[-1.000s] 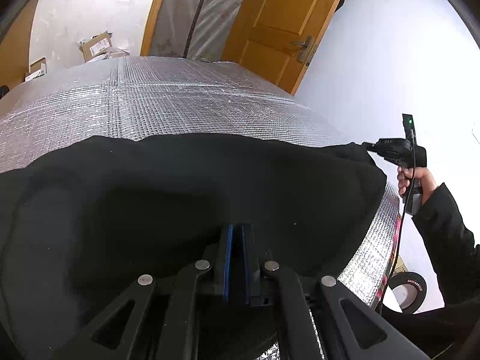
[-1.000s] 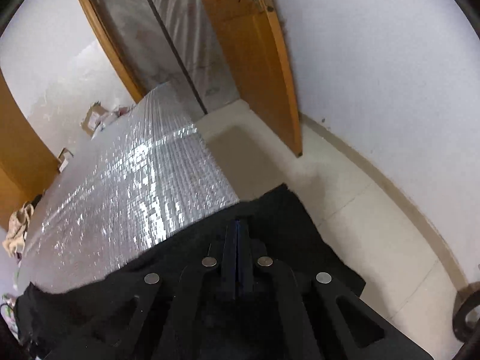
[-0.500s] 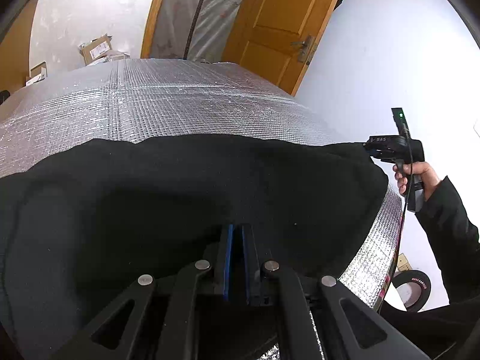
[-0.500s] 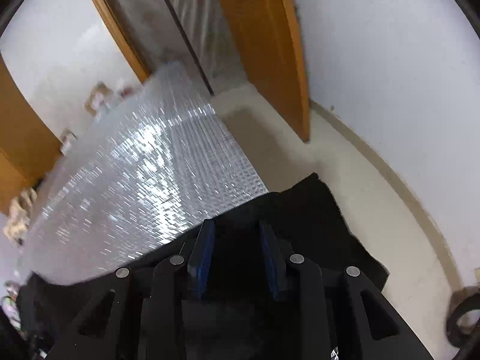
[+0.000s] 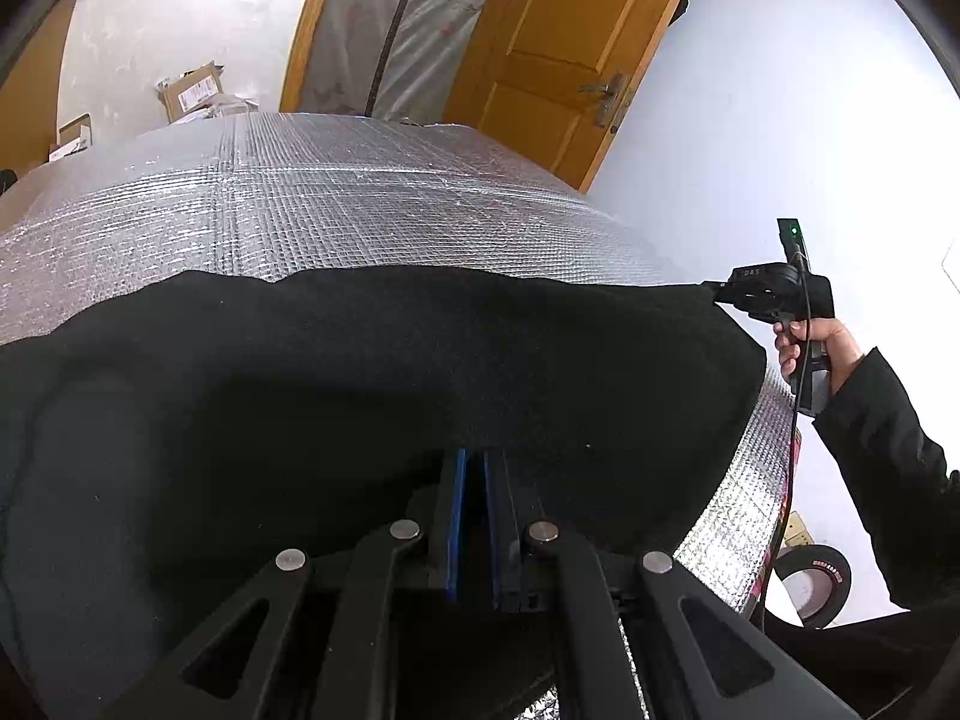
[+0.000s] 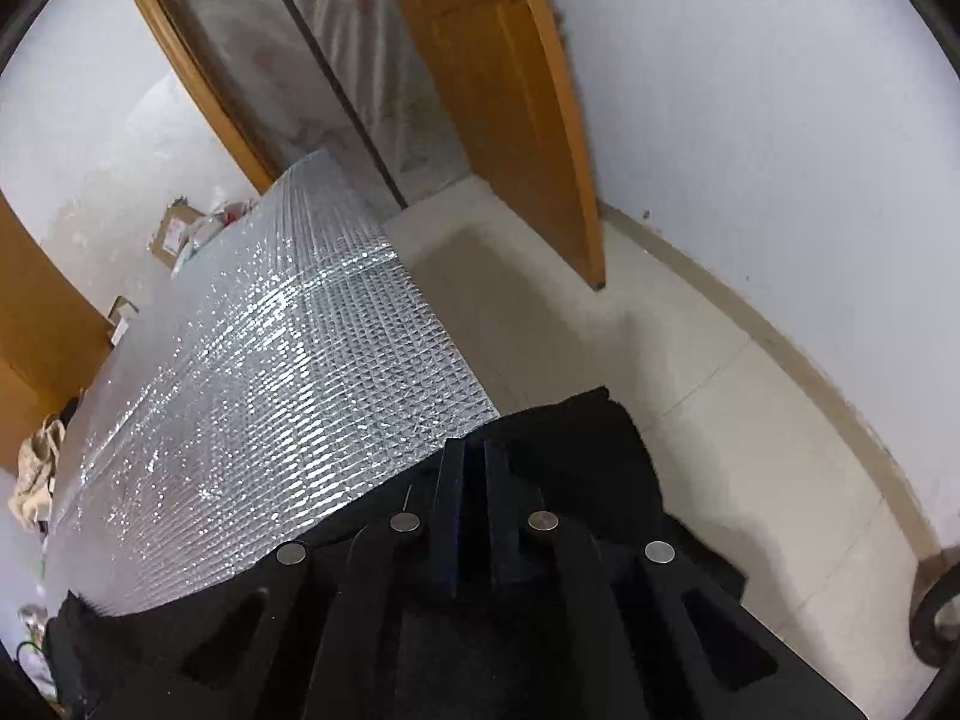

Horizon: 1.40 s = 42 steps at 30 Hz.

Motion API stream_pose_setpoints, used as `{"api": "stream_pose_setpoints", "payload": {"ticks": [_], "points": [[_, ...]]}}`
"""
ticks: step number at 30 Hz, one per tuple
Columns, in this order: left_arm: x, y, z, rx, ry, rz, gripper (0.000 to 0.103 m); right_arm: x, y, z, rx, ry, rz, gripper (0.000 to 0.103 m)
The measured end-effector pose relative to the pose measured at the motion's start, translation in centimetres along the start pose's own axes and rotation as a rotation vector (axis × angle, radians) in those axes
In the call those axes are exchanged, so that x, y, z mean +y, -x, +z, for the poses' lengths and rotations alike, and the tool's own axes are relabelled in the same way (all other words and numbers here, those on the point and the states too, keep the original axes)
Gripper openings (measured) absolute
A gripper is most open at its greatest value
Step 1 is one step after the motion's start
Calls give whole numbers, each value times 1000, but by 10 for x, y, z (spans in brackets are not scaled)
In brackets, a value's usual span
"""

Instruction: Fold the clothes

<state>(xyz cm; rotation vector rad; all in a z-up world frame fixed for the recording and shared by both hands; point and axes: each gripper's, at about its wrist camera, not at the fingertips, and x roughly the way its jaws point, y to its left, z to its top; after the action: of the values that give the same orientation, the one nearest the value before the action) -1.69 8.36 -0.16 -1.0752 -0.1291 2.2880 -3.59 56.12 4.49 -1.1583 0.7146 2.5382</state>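
- Looking along the left gripper [image 5: 474, 468] in the left wrist view, its blue pads sit nearly together, pinching the near edge of the black garment [image 5: 360, 372].
- The garment lies spread over the silver foil-covered table [image 5: 300, 198], with one corner reaching the table's right edge.
- At that corner the right gripper [image 5: 717, 291], held by a hand [image 5: 810, 348] in a dark sleeve [image 5: 888, 450], meets the cloth.
- Cardboard boxes [image 5: 189, 90] stand beyond the table; whether anything is in them cannot be told. A tape roll [image 5: 819, 585] lies on the floor.
- In the right wrist view, the right gripper's [image 6: 474, 468] jaws are closing, with a narrow gap left and the black garment's [image 6: 576, 450] corner between the pads.
- That corner overhangs the foil table's [image 6: 270, 372] edge above the pale floor [image 6: 690, 360].
- Another open box [image 6: 177, 234] sits far back, its contents unclear.
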Motion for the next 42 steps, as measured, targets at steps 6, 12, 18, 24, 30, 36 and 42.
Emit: {"api": "stream_pose_setpoints", "payload": {"ticks": [6, 12, 18, 24, 30, 36, 42], "points": [[1, -2, 2, 2, 1, -3, 6, 1, 26, -5, -77, -14, 28, 19], [1, -3, 4, 10, -7, -6, 6, 30, 60, -29, -166, 93, 125, 22], [-1, -2, 3, 20, -20, -12, 6, 47, 51, -44, -138, 113, 172, 22], [-8, -5, 8, 46, -83, -2, 6, 69, 48, -60, -122, 142, 226, 22], [-15, -6, 11, 51, -137, 26, 6, 84, 50, -71, -117, 153, 265, 22], [-21, 18, 14, -34, -171, 133, 6, 101, 60, -81, -115, 209, 314, 22], [13, 30, 17, -88, -82, 335, 6, 148, 71, -107, -93, 383, 395, 22]]}}
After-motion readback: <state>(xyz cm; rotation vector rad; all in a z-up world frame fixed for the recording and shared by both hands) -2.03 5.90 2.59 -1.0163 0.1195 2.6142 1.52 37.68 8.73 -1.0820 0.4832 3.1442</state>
